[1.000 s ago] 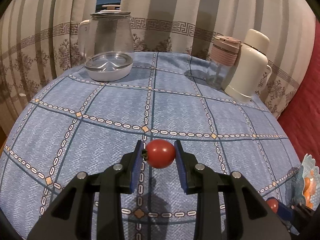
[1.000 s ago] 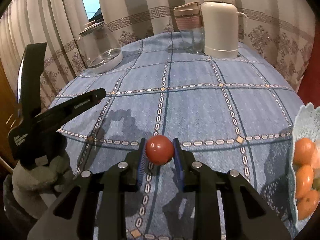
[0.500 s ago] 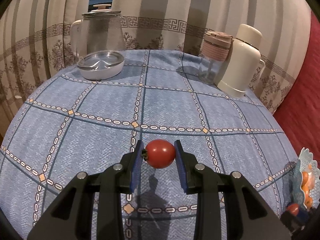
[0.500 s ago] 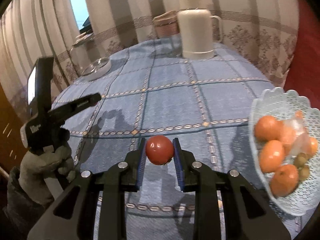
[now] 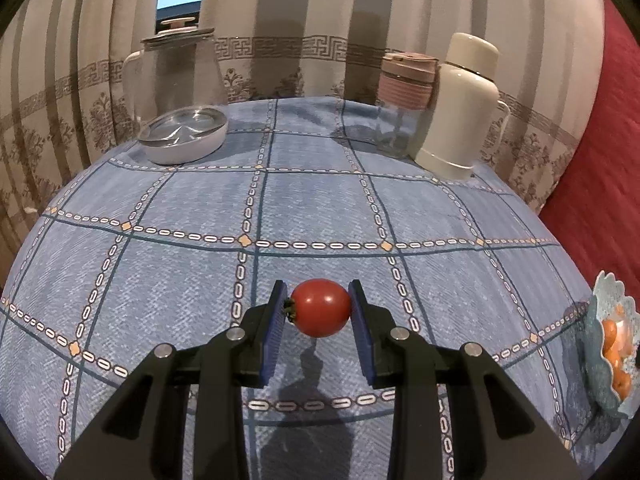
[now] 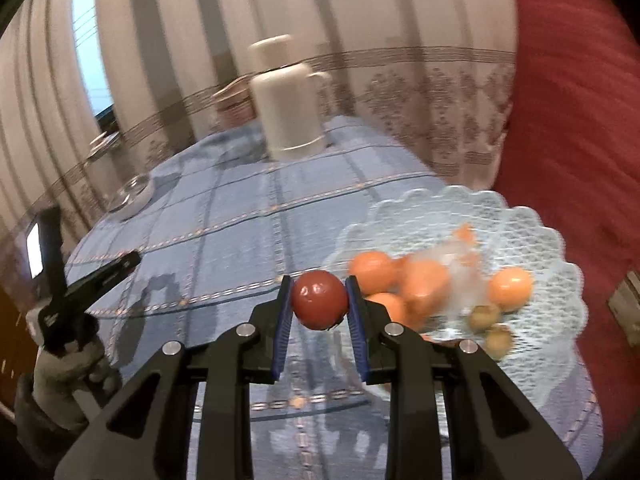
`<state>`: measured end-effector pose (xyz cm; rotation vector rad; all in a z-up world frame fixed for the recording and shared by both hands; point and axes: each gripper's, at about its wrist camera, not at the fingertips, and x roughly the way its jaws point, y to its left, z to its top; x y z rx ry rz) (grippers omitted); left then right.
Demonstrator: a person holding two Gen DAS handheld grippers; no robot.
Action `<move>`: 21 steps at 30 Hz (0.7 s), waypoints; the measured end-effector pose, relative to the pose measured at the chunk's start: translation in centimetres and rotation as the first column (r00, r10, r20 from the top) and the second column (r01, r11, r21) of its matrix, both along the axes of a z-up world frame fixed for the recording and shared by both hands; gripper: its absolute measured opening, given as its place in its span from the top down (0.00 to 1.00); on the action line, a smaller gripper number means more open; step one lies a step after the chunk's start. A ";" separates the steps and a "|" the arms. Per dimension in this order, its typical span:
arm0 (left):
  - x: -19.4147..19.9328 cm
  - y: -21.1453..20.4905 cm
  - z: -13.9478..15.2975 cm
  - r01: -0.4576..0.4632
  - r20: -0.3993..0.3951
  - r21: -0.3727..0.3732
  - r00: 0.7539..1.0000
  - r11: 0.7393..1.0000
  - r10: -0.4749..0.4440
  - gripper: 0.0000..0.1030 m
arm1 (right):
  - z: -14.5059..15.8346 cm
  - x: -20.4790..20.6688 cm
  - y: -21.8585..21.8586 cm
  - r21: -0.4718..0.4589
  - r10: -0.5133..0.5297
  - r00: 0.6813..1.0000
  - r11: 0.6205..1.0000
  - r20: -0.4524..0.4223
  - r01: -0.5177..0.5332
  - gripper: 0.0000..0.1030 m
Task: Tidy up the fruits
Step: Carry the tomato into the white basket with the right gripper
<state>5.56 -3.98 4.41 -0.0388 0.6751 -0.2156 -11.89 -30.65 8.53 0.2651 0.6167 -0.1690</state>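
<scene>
My left gripper (image 5: 319, 307) is shut on a red tomato (image 5: 320, 307) and holds it above the blue checked tablecloth (image 5: 320, 208). My right gripper (image 6: 319, 300) is shut on a second red tomato (image 6: 319, 299), held just left of a clear glass fruit bowl (image 6: 520, 216). The bowl holds several oranges (image 6: 510, 286) and small greenish fruits (image 6: 486, 316). The bowl also shows at the right edge of the left wrist view (image 5: 600, 292). The left gripper with its gloved hand shows at the far left of the right wrist view (image 6: 100, 276).
At the table's far side stand a glass kettle (image 5: 176, 68), a round white base (image 5: 184, 134), a pink-lidded glass cup (image 5: 404, 100) and a cream thermos (image 5: 460, 104). Striped curtains hang behind. A red cushion (image 5: 600, 160) lies to the right.
My right gripper has swung right with its tomato, bringing the fruit bowl close in front. My left gripper has drawn back a little with its tomato.
</scene>
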 end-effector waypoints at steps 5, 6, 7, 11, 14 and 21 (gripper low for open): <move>-0.5 -0.7 -0.1 0.019 0.005 0.014 1.000 1.000 -0.019 0.69 | 0.3 -1.5 -2.3 -0.006 -0.066 0.998 0.998 0.014 0.066 0.74; -0.6 -0.8 -0.1 0.022 0.007 0.015 1.000 1.000 -0.022 0.69 | 0.4 -1.7 -2.6 -0.007 -0.072 0.997 0.997 0.016 0.073 0.74; -0.7 -1.0 -0.1 0.026 0.009 0.018 1.000 1.000 -0.026 0.69 | 0.4 -1.9 -2.9 -0.009 -0.079 0.997 0.997 0.017 0.079 0.74; -1.3 -1.6 -0.2 0.042 0.014 0.028 0.999 0.999 -0.042 0.69 | 0.5 -2.7 -3.7 -0.007 -0.103 0.994 0.995 0.023 0.103 0.74; -1.7 -2.0 -0.1 0.056 0.018 0.034 0.998 0.998 -0.056 0.69 | 0.5 -3.0 -4.0 -0.004 -0.112 0.993 0.994 0.029 0.112 0.74; -3.0 -3.3 0.0 0.097 0.035 0.046 0.994 0.994 -0.099 0.69 | 0.4 -3.3 -4.2 0.004 -0.125 0.992 0.992 0.034 0.125 0.74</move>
